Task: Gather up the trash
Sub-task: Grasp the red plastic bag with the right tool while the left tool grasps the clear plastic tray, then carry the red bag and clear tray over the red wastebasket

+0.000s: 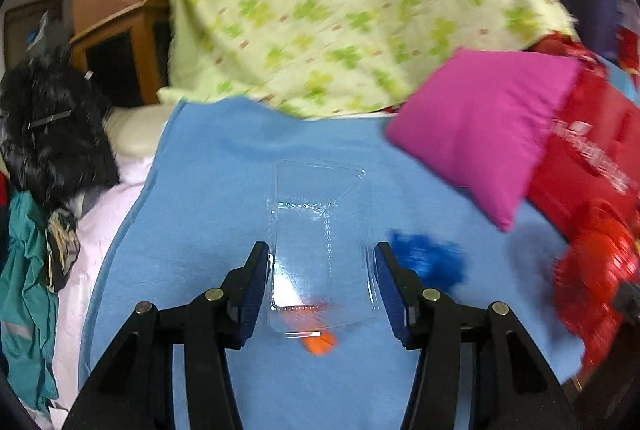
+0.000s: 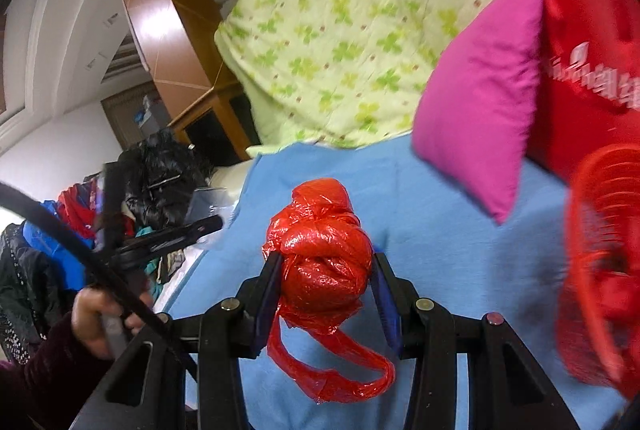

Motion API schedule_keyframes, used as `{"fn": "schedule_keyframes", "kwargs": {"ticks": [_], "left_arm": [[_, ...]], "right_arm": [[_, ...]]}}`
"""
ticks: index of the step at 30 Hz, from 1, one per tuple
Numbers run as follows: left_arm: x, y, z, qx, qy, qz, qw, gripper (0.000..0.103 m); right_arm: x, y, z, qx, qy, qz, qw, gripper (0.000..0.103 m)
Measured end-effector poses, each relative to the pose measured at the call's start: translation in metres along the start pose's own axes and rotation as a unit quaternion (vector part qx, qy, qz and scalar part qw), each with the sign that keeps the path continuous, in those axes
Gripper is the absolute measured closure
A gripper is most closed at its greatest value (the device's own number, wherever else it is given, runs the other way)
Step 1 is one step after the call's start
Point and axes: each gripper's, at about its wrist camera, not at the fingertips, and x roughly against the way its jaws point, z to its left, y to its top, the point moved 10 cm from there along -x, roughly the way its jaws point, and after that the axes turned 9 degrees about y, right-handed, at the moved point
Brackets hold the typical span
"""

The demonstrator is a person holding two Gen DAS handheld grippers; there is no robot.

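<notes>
Clear plastic box [image 1: 322,250] sat clamped in the left gripper [image 1: 322,262], jaws partly open w/ pads on its sides, above the blue blanket [image 1: 208,190]. Right gripper [image 2: 326,270] was closed on a knotted red plastic bag [image 2: 320,250]. Both pieces in hand, neither dropped yet in the red basket [image 2: 600,262] at right. Left on the blanket: blue scrap [image 1: 428,258], orange scrap [image 1: 320,344]. Pink cushion [image 1: 480,134] & green quilt [image 1: 340,2] crowded the far side.
</notes>
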Motion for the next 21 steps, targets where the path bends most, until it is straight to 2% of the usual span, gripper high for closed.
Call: {"fn": "schedule_keyframes", "kwargs": {"ticks": [11,21], "left_arm": [[0.099,0.001,-0.114,-0.078,-0.052,-0.067,0.9934,0.048],[0.143,0.009,-0.178,-0.122,-0.065,-0.107,0.9846,0.047]], "right_arm": [[0.116,0.019,-0.017,-0.003,-0.042,-0.077,0.996,0.056],[0.185,0.029,-0.043,-0.022,-0.068,-0.136,0.988,0.056]]}}
